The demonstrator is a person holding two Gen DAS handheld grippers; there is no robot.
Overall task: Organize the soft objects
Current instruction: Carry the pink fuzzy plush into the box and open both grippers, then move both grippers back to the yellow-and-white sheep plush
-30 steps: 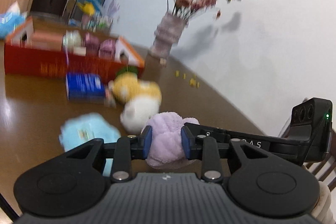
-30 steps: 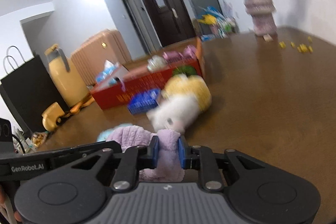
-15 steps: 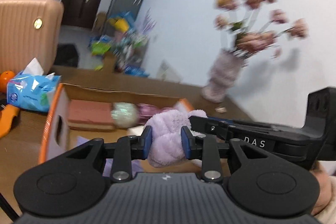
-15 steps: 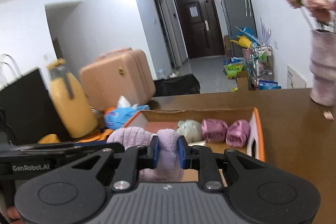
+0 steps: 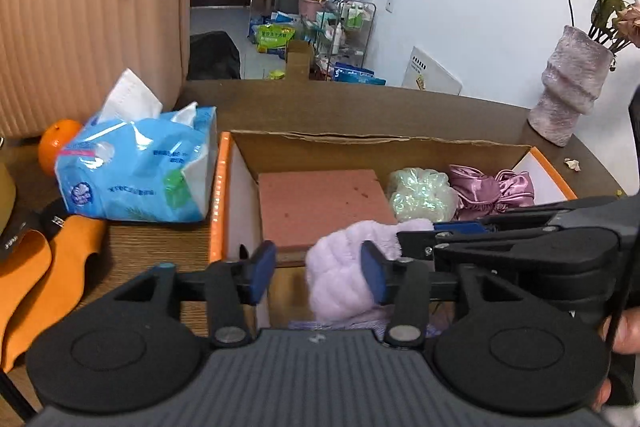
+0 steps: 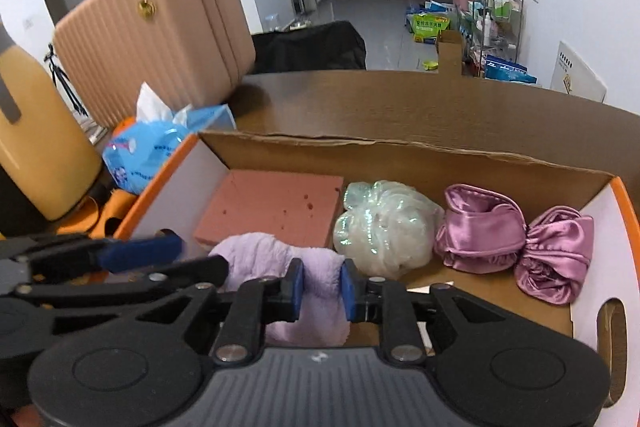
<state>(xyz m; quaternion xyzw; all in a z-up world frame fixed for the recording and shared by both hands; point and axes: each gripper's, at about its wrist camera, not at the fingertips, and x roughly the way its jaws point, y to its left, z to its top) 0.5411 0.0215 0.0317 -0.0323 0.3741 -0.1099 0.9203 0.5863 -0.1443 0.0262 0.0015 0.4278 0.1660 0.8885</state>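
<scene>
One fluffy lilac cloth (image 6: 316, 291), bunched and plush, hangs over the near edge of the cardboard box (image 6: 400, 147). The right tongs (image 6: 321, 289) pinch it narrowly, easing slightly apart. The left tongs (image 5: 318, 277) have just been widening; only one pad touches it. Beyond them lie one pink sponge slab (image 6: 272, 207), one pale iridescent bundle (image 6: 384, 227) and two satin purple pieces (image 6: 516, 239).

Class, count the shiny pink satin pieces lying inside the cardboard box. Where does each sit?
2. One satin piece lies beside the pale iridescent bundle; the other satin piece sits against the box right end wall. More may be hidden behind the tools.
</scene>
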